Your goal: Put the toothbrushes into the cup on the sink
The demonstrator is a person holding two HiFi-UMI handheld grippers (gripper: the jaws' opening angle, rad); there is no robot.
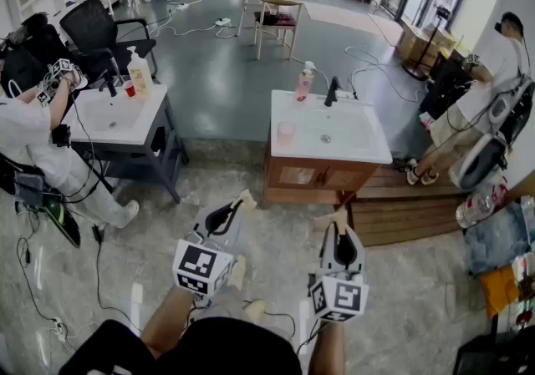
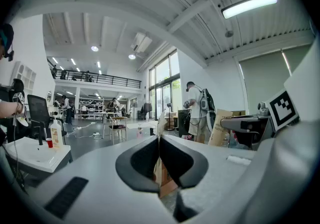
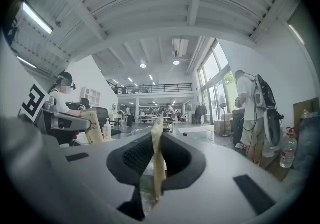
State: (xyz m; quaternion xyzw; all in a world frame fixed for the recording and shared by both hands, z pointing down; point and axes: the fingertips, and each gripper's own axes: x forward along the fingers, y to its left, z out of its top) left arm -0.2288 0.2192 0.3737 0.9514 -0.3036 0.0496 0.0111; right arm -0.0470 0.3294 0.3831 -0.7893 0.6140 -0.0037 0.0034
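Left gripper closed on a pale toothbrush; right gripper grips a tan toothbrush. Pink cup stands on the sink surface, well ahead. Advice: close in, tip each brush down over the cup, then release.

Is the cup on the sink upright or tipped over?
Upright: the pink cup stands on its base at the white sink's left edge.

Pink cup, upright, left side of white sink
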